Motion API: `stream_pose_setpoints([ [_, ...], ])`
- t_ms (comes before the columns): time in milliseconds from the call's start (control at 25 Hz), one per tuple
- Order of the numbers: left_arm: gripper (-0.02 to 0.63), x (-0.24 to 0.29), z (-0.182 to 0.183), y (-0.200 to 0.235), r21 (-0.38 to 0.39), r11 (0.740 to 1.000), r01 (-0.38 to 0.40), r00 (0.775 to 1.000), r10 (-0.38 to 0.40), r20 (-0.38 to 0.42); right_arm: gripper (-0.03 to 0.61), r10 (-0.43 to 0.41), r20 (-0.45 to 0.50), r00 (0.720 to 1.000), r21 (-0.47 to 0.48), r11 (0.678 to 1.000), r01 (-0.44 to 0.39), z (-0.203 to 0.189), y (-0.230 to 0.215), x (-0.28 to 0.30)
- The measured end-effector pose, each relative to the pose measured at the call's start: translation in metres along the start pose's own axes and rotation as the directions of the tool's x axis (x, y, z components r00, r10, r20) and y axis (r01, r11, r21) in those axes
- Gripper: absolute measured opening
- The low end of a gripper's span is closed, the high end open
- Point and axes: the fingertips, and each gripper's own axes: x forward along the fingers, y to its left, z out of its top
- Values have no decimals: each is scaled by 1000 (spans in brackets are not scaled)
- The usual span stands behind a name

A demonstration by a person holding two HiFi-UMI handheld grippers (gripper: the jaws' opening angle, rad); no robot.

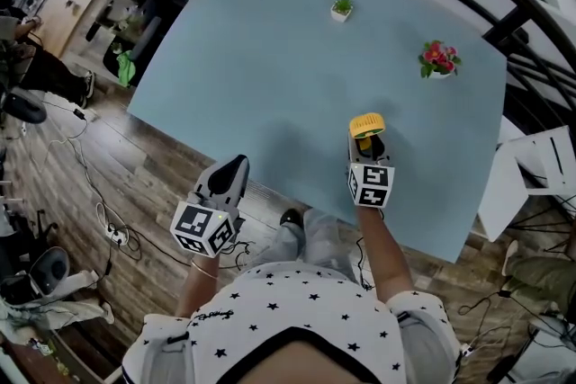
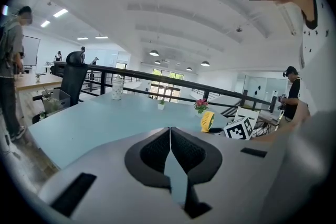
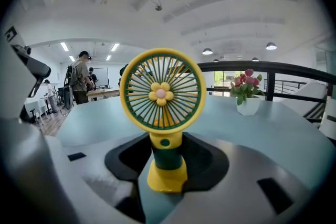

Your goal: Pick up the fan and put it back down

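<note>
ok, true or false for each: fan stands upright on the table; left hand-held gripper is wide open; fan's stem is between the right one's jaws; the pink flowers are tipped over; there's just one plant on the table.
1. Fan stands upright on the table. True.
2. Left hand-held gripper is wide open. False: its jaws are together, with nothing between them.
3. Fan's stem is between the right hand-held gripper's jaws. True.
4. Pink flowers are tipped over. False: they stand upright in a white pot.
5. Just one plant on the table. False: a small green plant stands there too.
</note>
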Motion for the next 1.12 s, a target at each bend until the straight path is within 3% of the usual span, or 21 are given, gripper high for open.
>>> stream_pose_setpoints([
  [400, 29, -10, -1, 4, 3, 1000, 16, 1000, -16, 16, 173, -10, 43, 999, 12, 1000, 10, 14, 11, -20],
  [1120, 29, -38, -3, -13, 23, 991, 131, 987, -132, 93, 173, 16, 146, 989, -5, 1000, -15, 61, 53, -106],
])
